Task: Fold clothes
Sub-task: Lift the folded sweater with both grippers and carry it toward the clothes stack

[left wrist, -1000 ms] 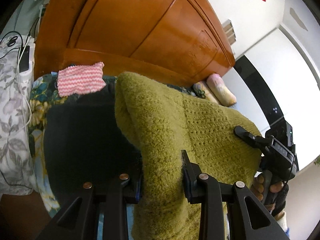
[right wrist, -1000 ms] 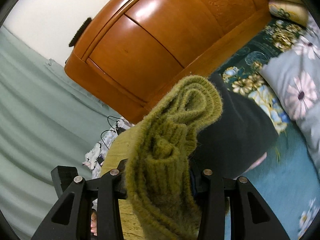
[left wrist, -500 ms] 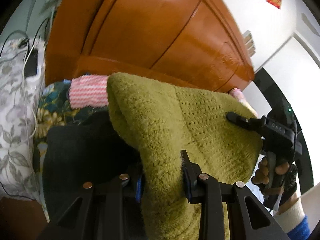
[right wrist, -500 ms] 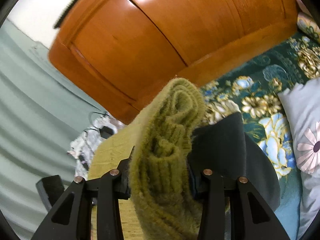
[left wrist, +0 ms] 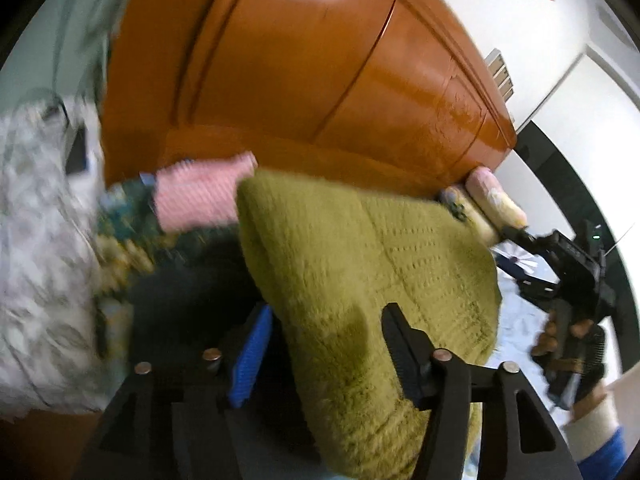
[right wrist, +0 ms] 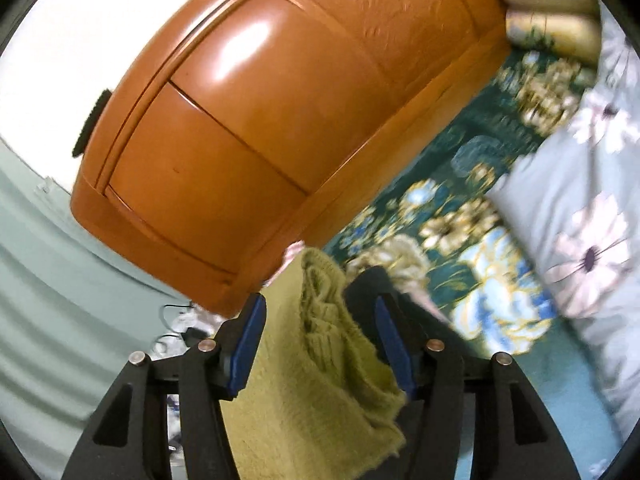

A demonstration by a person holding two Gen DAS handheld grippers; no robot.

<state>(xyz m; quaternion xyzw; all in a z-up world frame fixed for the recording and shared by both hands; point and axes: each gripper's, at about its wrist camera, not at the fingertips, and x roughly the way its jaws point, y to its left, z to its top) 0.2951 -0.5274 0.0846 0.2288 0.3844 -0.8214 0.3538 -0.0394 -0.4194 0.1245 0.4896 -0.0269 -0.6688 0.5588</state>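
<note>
An olive green knitted sweater, folded, rests over a black garment on the bed. My left gripper straddles its near left end; its jaws are opening, and a gap shows beside the blue left pad. My right gripper straddles the bunched right end of the sweater; its jaws are opening too, with both blue pads clear of the knit. In the left wrist view a person's hand holds the right gripper at the sweater's far edge.
A wooden headboard stands close behind. A folded pink-and-white knit lies by it, and rolled pillows sit at the far right. A dark floral sheet and a grey flowered quilt cover the bed. Cables and a phone lie to the left.
Both grippers' jaws have widened and let go of the green sweater. The sweater has sunk lower onto the black garment, and both grippers have moved toward the headboard.
</note>
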